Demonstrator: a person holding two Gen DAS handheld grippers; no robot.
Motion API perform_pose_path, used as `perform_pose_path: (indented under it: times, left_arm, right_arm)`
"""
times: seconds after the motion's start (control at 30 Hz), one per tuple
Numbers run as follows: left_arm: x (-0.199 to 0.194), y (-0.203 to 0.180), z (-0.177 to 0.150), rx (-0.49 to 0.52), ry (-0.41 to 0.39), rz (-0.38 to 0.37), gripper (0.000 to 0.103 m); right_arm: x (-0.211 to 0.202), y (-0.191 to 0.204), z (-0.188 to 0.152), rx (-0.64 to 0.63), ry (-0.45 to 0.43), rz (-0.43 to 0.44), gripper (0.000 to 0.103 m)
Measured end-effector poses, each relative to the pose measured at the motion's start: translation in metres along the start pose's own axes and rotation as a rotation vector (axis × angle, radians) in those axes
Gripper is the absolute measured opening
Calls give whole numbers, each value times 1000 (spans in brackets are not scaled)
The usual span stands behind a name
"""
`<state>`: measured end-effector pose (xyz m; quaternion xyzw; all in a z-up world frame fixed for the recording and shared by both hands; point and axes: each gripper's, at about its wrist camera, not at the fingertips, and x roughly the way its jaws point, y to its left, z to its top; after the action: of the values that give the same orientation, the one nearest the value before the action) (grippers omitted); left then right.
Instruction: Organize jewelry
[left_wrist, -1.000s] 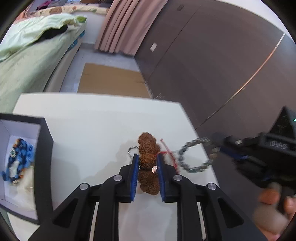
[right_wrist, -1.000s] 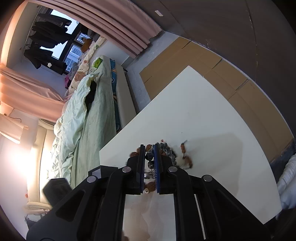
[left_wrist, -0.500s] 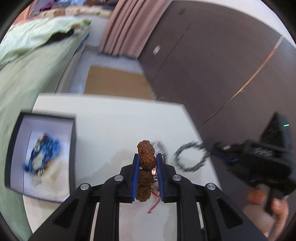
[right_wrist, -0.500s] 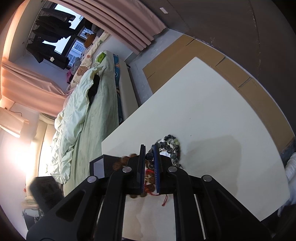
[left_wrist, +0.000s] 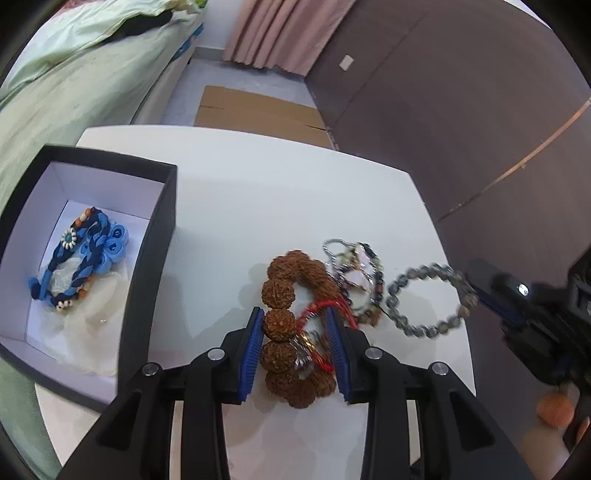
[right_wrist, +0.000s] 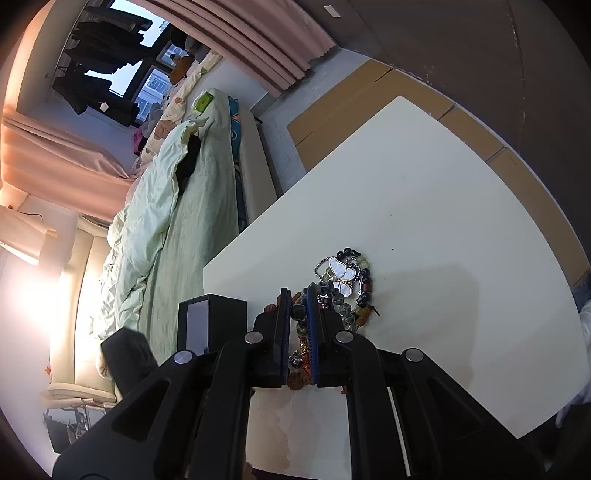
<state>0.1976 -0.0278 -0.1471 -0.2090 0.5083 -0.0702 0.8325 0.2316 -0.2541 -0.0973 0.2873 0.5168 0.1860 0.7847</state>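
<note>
A brown rudraksha bead bracelet (left_wrist: 282, 295) with a red cord lies on the white table (left_wrist: 258, 192). My left gripper (left_wrist: 295, 325) is open with its jaws on either side of the bracelet. My right gripper (right_wrist: 298, 295) is shut on a grey bead bracelet (left_wrist: 424, 295), holding it off the table at the right; it also shows in the left wrist view (left_wrist: 491, 291). A butterfly charm bracelet with dark beads (right_wrist: 345, 277) lies beside the brown one (left_wrist: 354, 273). A black jewelry box (left_wrist: 147, 258) at the left holds a blue braided bracelet (left_wrist: 77, 254).
A bed with green bedding (left_wrist: 74, 74) stands left of the table. Dark wardrobe panels (left_wrist: 461, 92) and pink curtains (left_wrist: 273, 33) stand beyond. Cardboard (left_wrist: 255, 110) lies on the floor past the table's far edge.
My left gripper has opened; the brown bracelet it gripped now lies on the table between its jaws. The view shifted so the box is nearer. My right gripper still holds the grey bracelet.
</note>
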Motion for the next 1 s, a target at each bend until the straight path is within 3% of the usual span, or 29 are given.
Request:
perform_pose_path:
  times: [0.07, 0.17, 0.33, 0.57, 1.0]
  left_arm:
    - [4, 3, 2, -21, -2, 15, 32]
    - [12, 5, 2, -35, -2, 51, 16]
    - [-5, -4, 6, -4, -62, 33, 16]
    - [-51, -30, 3, 90, -183, -68, 16]
    - [-138, -22, -1, 94, -354, -185, 16]
  right_arm:
    - [1, 0, 0, 1, 0, 0, 10]
    - [1, 1, 0, 0, -1, 1, 10]
    - [2, 3, 0, 1, 3, 10, 10]
    - [-2, 5, 1, -4, -8, 30, 10]
    - [-4, 23, -6, -40, -33, 98, 10]
